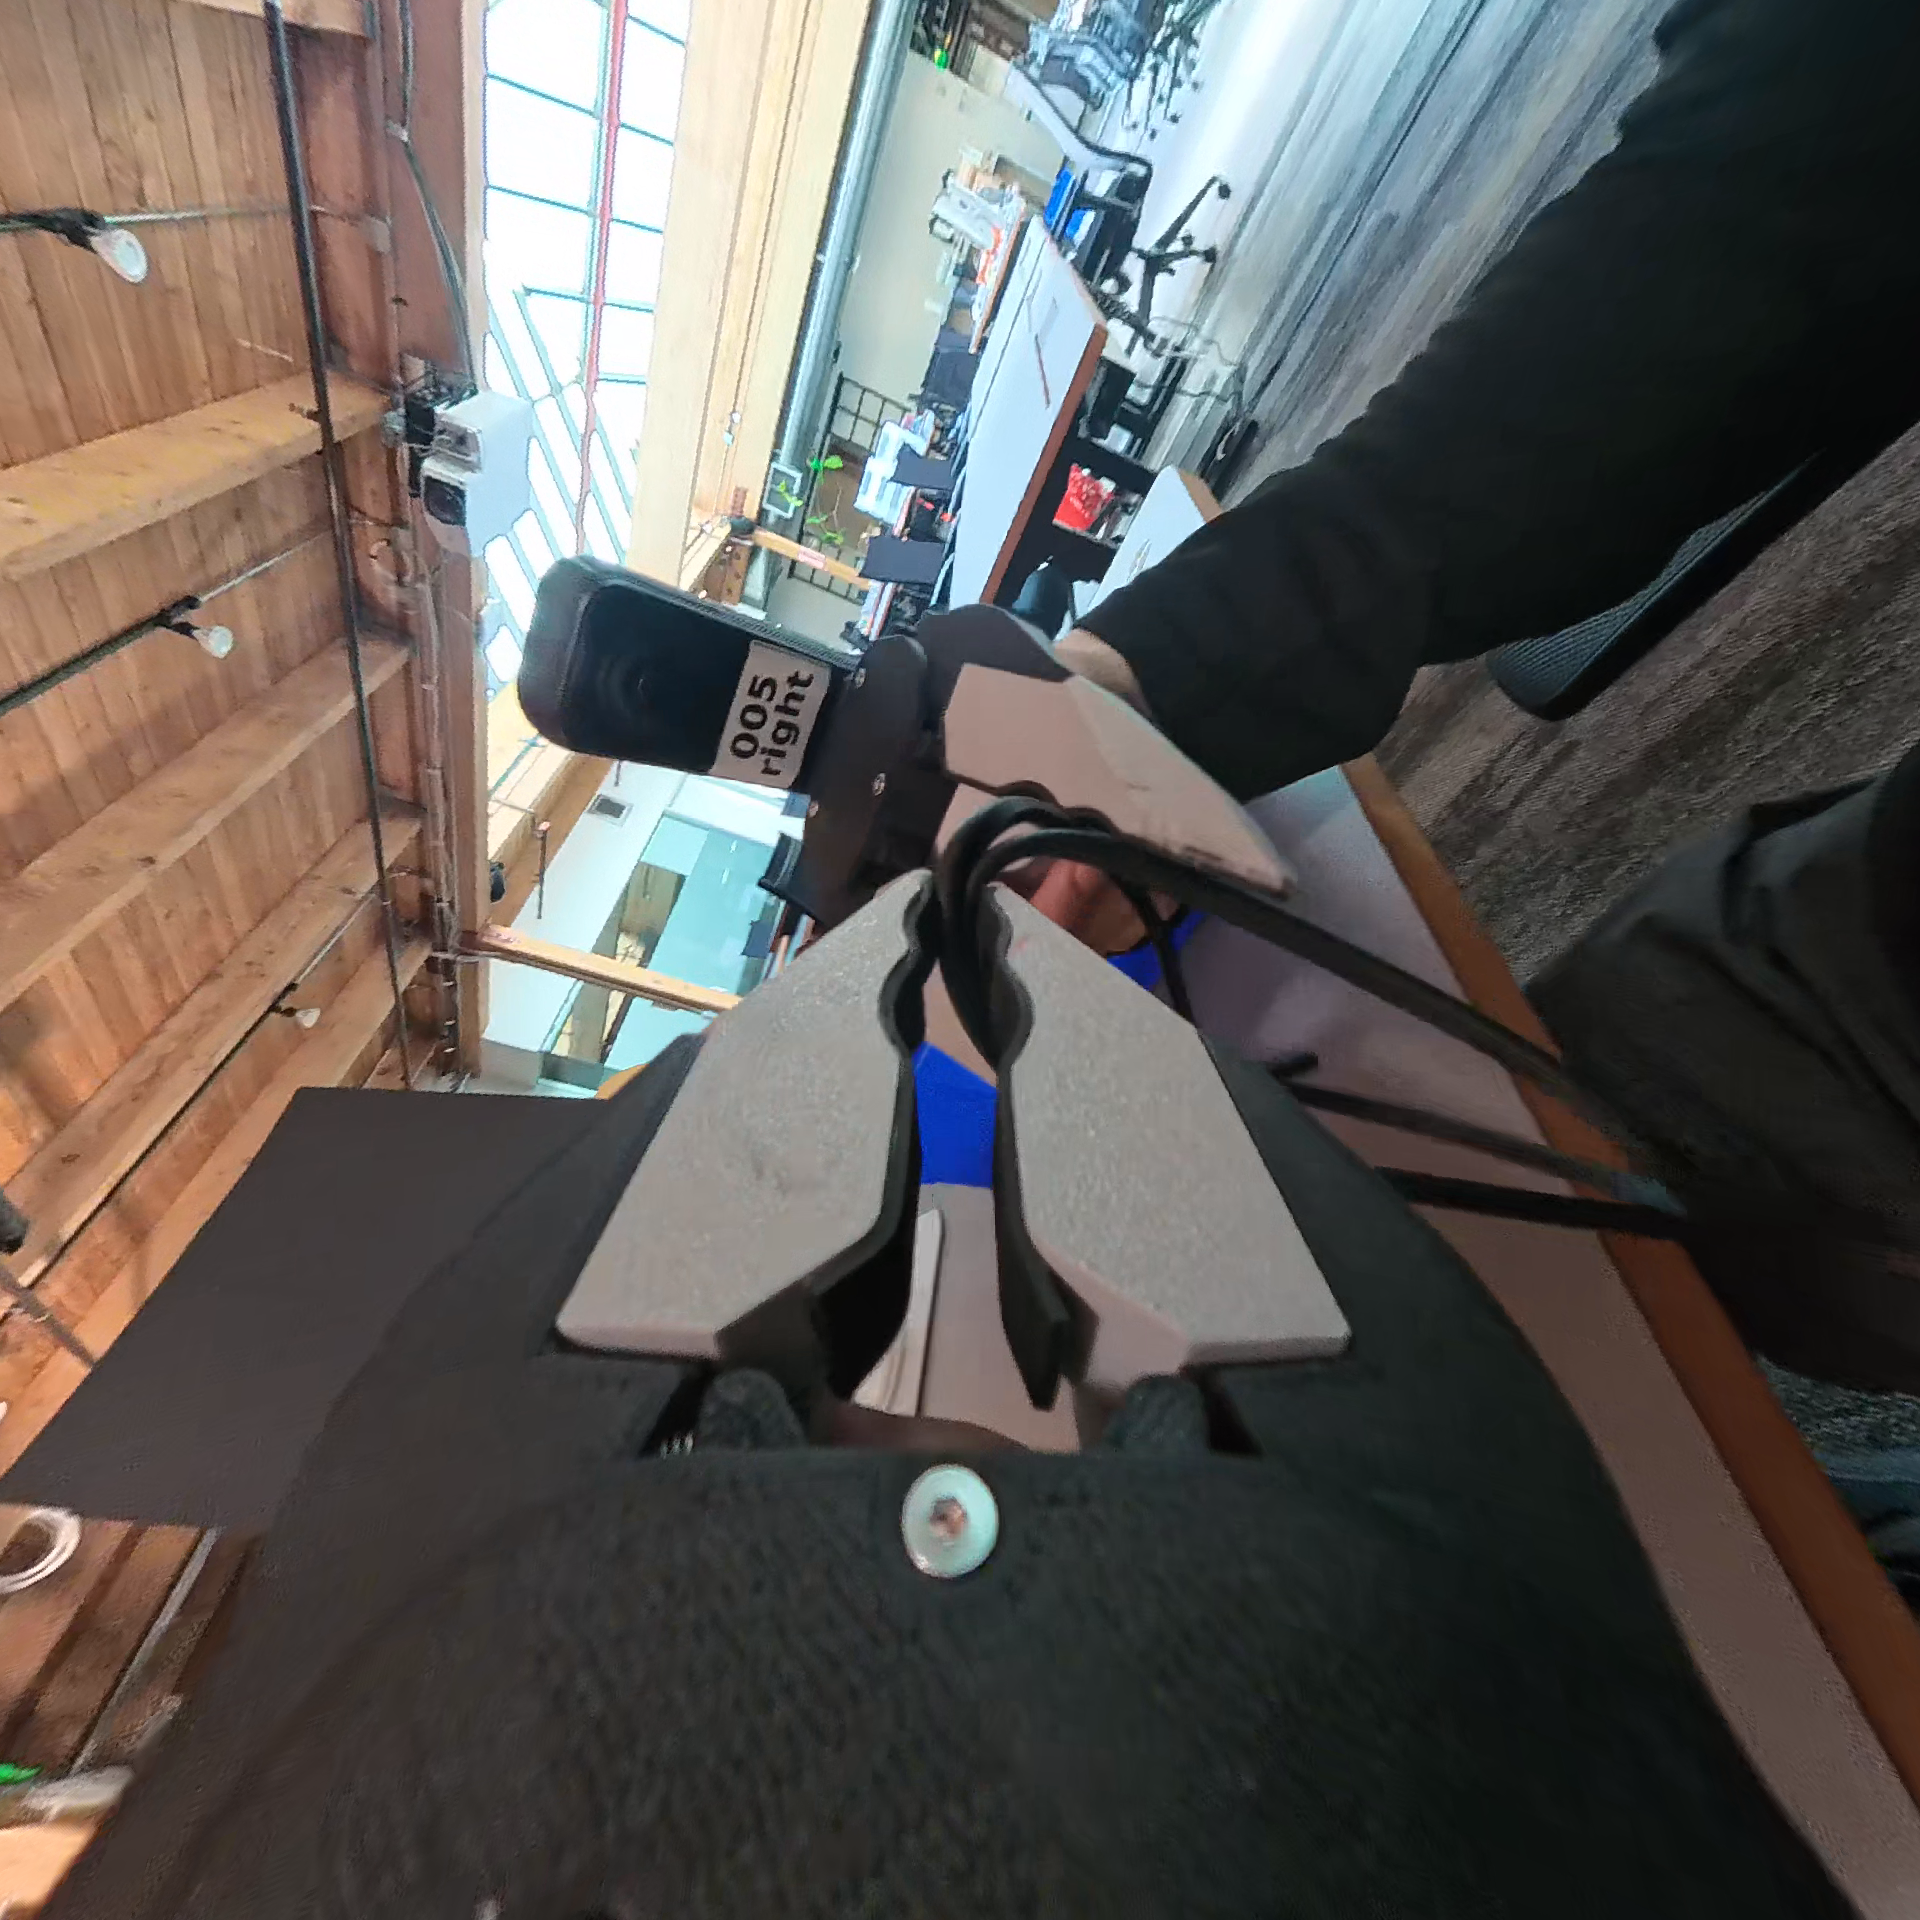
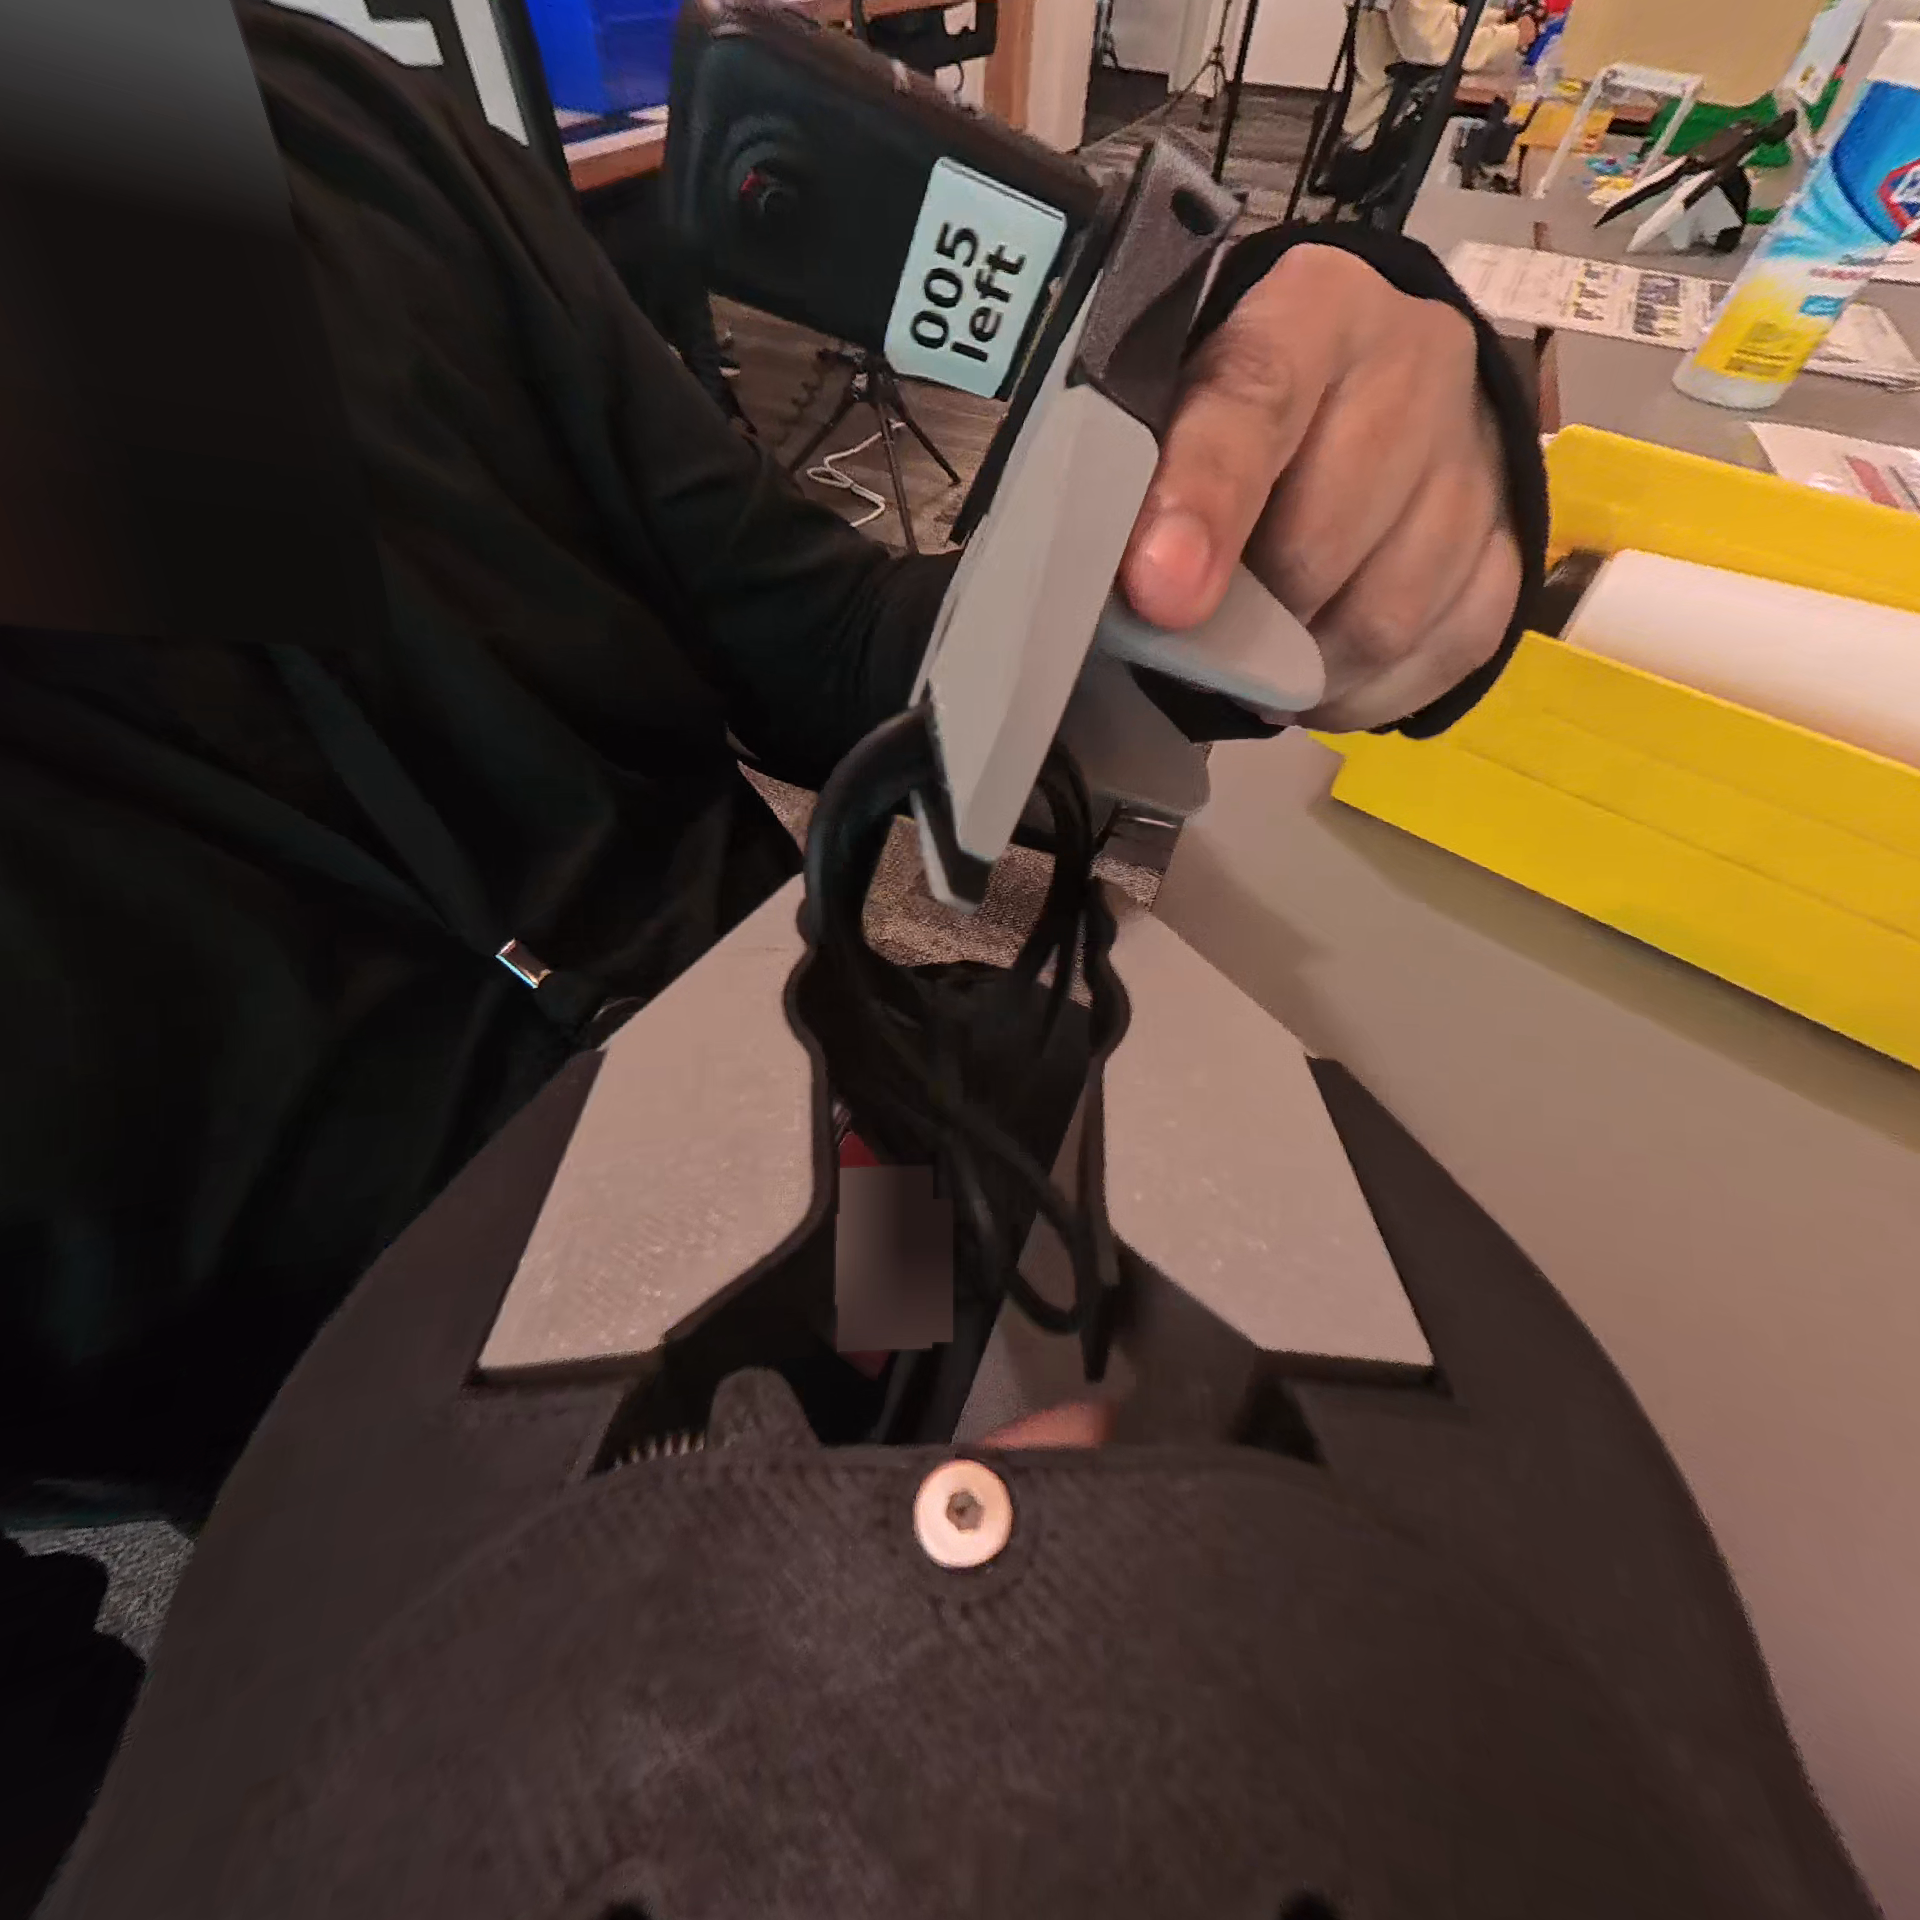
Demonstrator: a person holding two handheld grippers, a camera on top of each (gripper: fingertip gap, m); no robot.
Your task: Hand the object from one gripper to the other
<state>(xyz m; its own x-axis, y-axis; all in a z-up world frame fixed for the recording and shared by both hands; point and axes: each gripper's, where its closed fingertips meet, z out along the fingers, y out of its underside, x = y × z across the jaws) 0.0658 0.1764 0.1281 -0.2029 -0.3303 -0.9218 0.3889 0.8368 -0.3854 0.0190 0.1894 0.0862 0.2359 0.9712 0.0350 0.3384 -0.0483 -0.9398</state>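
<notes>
A bundle of black cable (image 1: 971, 847) is pinched near its looped top between the tips of my left gripper (image 1: 956, 935), which is shut on it. In the right wrist view the left gripper (image 2: 951, 862) comes in from above, held by a hand, and the cable (image 2: 935, 1091) hangs from it in loose strands. My right gripper (image 2: 951, 951) is open, its jaws apart on either side of the hanging strands. In the left wrist view one grey finger (image 1: 1122, 769) of the right gripper lies just beyond my left fingertips, and the cable runs under it.
A grey table (image 2: 1558, 1195) with a wooden edge (image 1: 1558, 1091) lies below. A yellow bin (image 2: 1662, 790) holding a white roll stands at the right, with a wipes canister (image 2: 1808, 208) and papers behind it. A person in black clothing (image 2: 416, 623) is close on the left. My hands' fingertips stand some 6 cm from each other.
</notes>
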